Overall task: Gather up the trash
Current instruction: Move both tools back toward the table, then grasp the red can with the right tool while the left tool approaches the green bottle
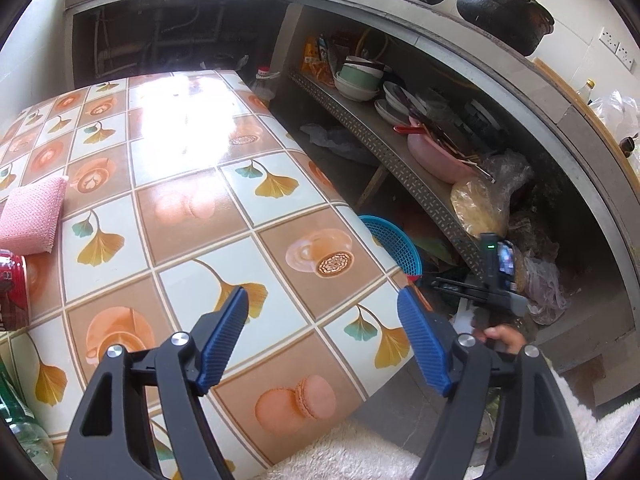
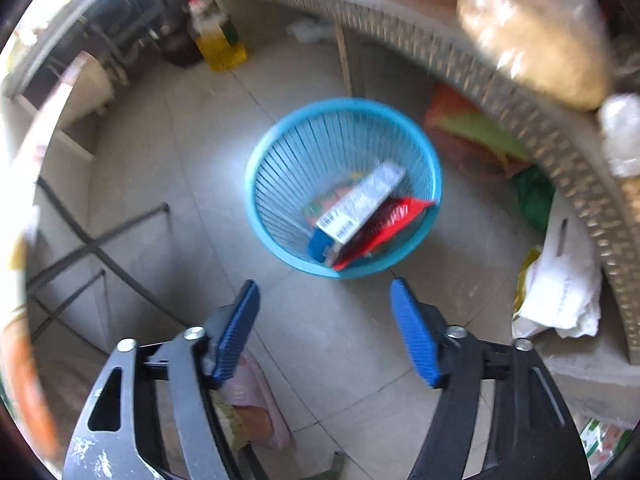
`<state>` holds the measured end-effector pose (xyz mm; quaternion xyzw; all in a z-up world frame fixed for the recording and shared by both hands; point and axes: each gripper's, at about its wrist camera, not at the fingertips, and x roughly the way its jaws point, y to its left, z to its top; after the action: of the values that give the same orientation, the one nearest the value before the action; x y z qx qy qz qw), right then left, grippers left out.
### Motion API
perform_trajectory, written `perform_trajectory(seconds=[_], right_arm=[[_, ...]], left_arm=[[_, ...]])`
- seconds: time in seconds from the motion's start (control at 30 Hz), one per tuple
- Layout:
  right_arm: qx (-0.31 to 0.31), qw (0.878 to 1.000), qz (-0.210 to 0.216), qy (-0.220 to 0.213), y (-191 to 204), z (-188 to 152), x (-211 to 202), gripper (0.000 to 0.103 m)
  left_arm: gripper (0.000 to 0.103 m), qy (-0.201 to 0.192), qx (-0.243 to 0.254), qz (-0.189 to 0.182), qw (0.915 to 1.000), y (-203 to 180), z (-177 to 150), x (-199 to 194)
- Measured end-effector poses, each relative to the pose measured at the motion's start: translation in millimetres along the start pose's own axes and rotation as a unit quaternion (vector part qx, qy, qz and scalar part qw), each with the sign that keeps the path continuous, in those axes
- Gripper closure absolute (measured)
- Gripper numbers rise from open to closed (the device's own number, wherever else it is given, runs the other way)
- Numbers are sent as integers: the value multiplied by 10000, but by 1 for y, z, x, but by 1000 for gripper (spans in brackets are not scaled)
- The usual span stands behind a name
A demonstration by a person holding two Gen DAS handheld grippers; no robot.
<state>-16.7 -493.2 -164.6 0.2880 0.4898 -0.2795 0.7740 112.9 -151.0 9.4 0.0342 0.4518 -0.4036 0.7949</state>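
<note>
Jaws spread wide and empty on both the left gripper (image 1: 323, 316) and the right gripper (image 2: 325, 312). Right one hanging above the round blue slatted plastic basket (image 2: 280, 148) on the grey floor tiles, basket just ahead of its tips. Inside, leaning against the near wall: a long white-and-blue printed carton (image 2: 360, 204) over a glossy red wrapper (image 2: 394, 216), long axes slanting up toward the right. Left one poised over the table with the glossy tile-patterned cover (image 1: 192, 216). Remaining candidates probably the red drinks can (image 1: 12, 292) and the green glass bottle (image 1: 16, 408), standing at the table's left edge, well left of the left jaws, so nearer the left hand. Can upright, only partly in frame.
</note>
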Motion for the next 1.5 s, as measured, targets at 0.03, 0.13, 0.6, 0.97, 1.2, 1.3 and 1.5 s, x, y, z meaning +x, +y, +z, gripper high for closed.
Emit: perform_trajectory(seconds=[0.03,0.13,0.6,0.97,1.2,1.3,1.5], right_arm=[[-52,9998,60,-193,4,-2,-16,27],[-301,9965,245,-742,18,-5,-61,18],[-1420,9608,349,-2355,116,-15,-184,8],[-2875,9284,421,-2316,204,-69,-160,8],[-3316,9100,955,-2300,229,-83,-170,8],[-3376,9050,1279,-2249,237,-87,-172,8],[-3580,8859,2246,-1913,260,-89,-180,8]], left_arm=[[25,-52,-10,11,10000,0,-2,-4],[21,-205,-59,54,9998,1,-8,-16],[8,-810,-307,514,9949,25,-54,-82],[7,-1522,-1170,1256,9733,89,-99,-144],[7,-1905,-1810,1732,9492,136,-109,-174],[7,-1880,-1938,1830,9453,149,-112,-174],[7,-1807,-2069,1883,9429,166,-115,-171]])
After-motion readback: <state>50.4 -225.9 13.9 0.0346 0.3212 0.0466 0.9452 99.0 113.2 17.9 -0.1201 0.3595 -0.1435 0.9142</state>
